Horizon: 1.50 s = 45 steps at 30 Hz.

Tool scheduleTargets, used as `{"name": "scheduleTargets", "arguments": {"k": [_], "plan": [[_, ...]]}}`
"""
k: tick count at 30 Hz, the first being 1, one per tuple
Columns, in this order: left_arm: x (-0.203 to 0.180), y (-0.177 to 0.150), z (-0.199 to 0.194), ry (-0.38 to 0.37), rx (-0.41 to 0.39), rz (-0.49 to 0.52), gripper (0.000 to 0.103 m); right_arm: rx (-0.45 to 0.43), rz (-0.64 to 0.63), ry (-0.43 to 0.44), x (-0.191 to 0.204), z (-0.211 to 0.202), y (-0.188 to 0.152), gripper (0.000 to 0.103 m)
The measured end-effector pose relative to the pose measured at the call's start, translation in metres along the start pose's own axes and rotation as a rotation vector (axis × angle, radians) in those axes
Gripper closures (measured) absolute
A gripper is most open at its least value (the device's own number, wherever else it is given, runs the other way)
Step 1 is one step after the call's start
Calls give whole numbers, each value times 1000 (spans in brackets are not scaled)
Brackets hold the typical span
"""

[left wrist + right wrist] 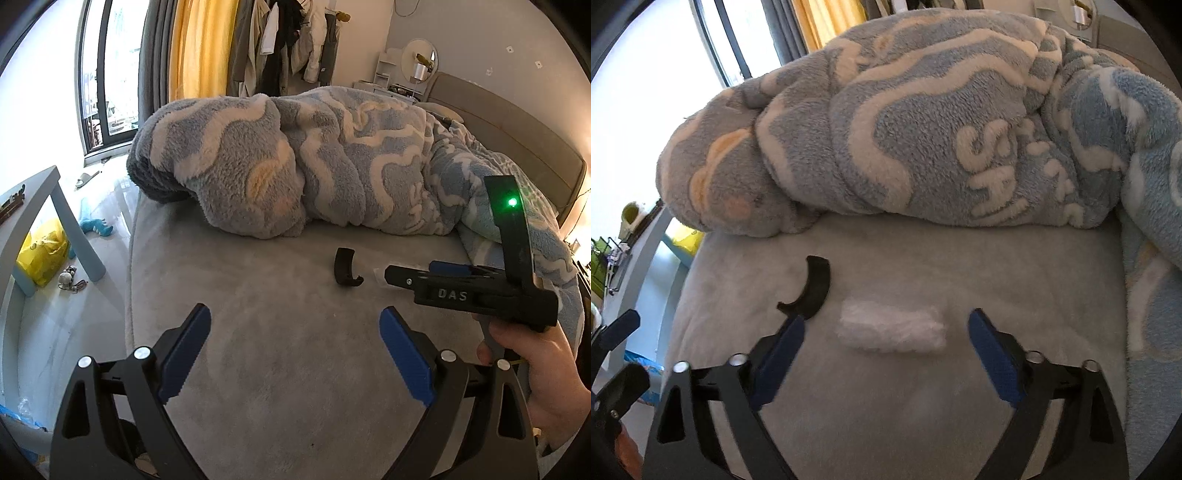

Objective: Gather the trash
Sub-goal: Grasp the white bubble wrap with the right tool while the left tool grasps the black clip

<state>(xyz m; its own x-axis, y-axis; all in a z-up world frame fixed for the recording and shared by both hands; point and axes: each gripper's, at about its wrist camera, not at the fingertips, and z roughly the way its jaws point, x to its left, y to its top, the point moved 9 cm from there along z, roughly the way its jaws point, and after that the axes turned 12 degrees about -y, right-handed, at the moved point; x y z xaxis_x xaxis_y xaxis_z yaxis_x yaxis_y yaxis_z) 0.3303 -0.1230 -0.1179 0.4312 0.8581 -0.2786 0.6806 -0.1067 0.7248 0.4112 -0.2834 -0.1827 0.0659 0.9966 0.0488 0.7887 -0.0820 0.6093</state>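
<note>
Right wrist: white wad point(891, 329) lies crosswise btwn spread right gripper point(886, 332) fingers; left gripper point(295, 325) spread too.

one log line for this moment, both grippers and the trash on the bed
left gripper: open, empty | right gripper: open, lined up on white tissue wad | black curved piece: beside wad on bed

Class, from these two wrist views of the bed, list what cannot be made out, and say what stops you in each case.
- White wad: right wrist view, blurred; tissue or plastic, unclear. In the left wrist view the right gripper covers it.
- Black curved piece: its identity is unclear in both views.
- Yellow bag: left wrist view, contents hidden.
- Under the blanket: hidden in both views.
</note>
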Motion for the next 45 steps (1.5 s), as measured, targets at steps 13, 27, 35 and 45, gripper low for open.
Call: {"name": "scheduleTargets", "arguments": {"k": [13, 27, 35, 45], "plan": [[-12, 2, 29, -21, 23, 12, 9, 42, -15, 29, -7, 21, -2, 40], [-32, 11, 80, -17, 78, 42, 22, -64, 22, 128, -37, -8, 28, 40], [-34, 10, 109, 3, 125, 38, 36, -85, 18, 152, -45, -9, 38, 40], [-27, 13, 141, 12, 187, -15, 59, -75, 15, 169, -62, -2, 44, 40]]}}
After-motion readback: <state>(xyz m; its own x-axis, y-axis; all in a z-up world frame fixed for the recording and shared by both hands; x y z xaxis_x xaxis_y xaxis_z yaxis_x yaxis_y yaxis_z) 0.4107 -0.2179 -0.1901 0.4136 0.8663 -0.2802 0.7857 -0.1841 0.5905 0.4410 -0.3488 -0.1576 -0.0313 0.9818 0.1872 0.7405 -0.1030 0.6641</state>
